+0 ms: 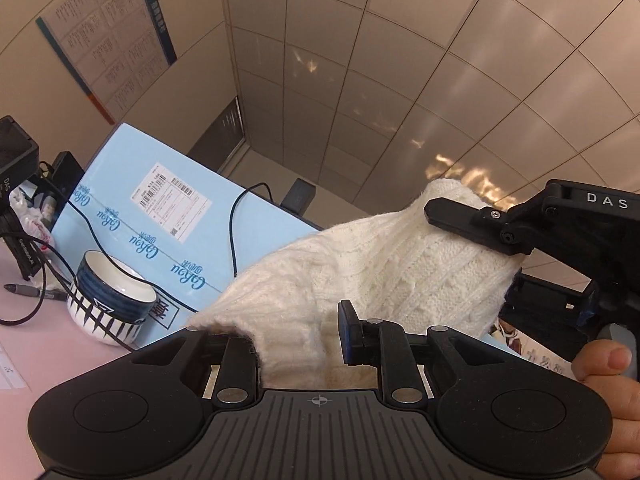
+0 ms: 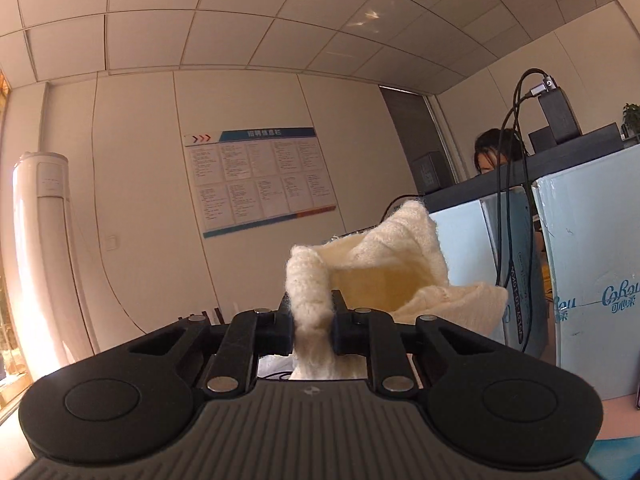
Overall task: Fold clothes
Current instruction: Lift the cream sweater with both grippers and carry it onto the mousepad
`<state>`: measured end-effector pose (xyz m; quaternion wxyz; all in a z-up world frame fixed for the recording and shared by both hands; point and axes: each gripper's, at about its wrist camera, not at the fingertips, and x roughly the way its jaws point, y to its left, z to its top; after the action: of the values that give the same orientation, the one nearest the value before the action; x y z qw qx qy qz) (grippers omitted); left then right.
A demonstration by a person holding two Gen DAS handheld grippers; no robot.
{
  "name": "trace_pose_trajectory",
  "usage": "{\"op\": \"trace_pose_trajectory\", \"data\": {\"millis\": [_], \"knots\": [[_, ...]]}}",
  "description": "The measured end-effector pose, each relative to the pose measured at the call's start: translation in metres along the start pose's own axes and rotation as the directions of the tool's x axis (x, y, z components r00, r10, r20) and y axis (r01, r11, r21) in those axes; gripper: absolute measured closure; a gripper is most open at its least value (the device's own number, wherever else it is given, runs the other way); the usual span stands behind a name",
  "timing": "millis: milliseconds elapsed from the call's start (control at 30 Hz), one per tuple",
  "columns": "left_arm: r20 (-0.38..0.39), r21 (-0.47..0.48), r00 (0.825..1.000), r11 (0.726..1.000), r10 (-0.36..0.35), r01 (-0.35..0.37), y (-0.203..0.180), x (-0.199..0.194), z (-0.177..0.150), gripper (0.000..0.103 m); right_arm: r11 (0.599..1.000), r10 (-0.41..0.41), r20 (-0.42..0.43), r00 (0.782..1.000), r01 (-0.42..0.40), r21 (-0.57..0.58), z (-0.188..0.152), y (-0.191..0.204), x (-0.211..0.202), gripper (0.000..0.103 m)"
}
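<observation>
Cream knit garment (image 1: 360, 264) held aloft above pink table (image 1: 36, 320), stretched between both grippers, probably to spread it for folding. Left gripper (image 1: 298, 338) pinches near edge; right gripper (image 2: 312, 320) jaws clamped on bunched knit. Striped bowl (image 1: 108, 300) on table, left of garment.

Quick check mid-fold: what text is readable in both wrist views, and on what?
"DAS": right gripper body.
"DAS": black device, far left.
"Cobou", roughly: blue cartons.
Shipping label: too small.
Wall notice board: heading and sheets too blurred.
</observation>
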<state>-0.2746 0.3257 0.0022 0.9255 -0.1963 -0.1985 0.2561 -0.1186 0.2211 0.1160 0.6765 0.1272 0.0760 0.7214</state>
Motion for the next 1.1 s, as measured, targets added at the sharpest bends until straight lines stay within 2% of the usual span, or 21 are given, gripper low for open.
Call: {"op": "trace_pose_trajectory", "data": {"millis": [100,167,300,500,633,733,800,833,900,1000,1033,1100], "knots": [[0.037,0.022,0.998,0.999,-0.043,0.043,-0.011,-0.007,0.007,0.083,1.0,0.026,0.018,0.999,-0.026,-0.013,0.007,0.002,-0.025,0.088],[0.052,0.05,0.996,0.996,-0.076,0.074,-0.025,-0.011,0.012,0.083,0.999,0.016,0.034,0.999,-0.015,-0.031,0.015,0.001,-0.043,0.088],[0.038,0.134,0.989,0.982,-0.142,0.136,-0.063,-0.017,0.017,0.083,1.0,-0.009,0.079,0.997,0.008,0.013,0.032,-0.011,-0.084,0.088],[-0.064,0.261,0.972,0.936,-0.227,0.236,-0.128,-0.001,0.002,0.083,0.991,-0.129,0.137,0.982,0.124,0.047,0.045,-0.035,-0.143,0.088],[-0.147,0.302,0.964,0.918,-0.22,0.255,-0.162,0.016,-0.028,0.087,0.964,-0.266,0.117,0.957,0.26,0.059,0.042,-0.064,-0.183,0.088],[-0.229,0.318,0.946,0.9,-0.231,0.297,-0.182,0.015,-0.048,0.087,0.933,-0.355,0.061,0.933,0.349,0.092,0.03,-0.09,-0.213,0.088],[-0.31,0.325,0.92,0.882,-0.241,0.34,-0.196,0.008,-0.062,0.087,0.909,-0.402,0.002,0.916,0.399,0.124,0.017,-0.107,-0.233,0.088],[-0.361,0.318,0.899,0.873,-0.248,0.369,-0.201,0.004,-0.068,0.087,0.895,-0.425,-0.031,0.905,0.425,0.135,0.01,-0.114,-0.242,0.088],[-0.469,0.287,0.842,0.855,-0.267,0.432,-0.208,-0.006,-0.079,0.087,0.87,-0.461,-0.099,0.882,0.471,0.147,-0.006,-0.125,-0.259,0.088],[-0.598,0.196,0.739,0.838,-0.309,0.51,-0.214,-0.025,-0.095,0.086,0.833,-0.494,-0.184,0.85,0.524,0.181,-0.028,-0.135,-0.28,0.088],[-0.626,0.173,0.712,0.833,-0.319,0.526,-0.216,-0.034,-0.099,0.086,0.82,-0.506,-0.206,0.838,0.541,0.187,-0.034,-0.136,-0.284,0.088],[-0.65,0.14,0.678,0.823,-0.342,0.55,-0.219,-0.049,-0.105,0.086,0.8,-0.526,-0.232,0.818,0.569,0.192,-0.042,-0.138,-0.293,0.088]]}}
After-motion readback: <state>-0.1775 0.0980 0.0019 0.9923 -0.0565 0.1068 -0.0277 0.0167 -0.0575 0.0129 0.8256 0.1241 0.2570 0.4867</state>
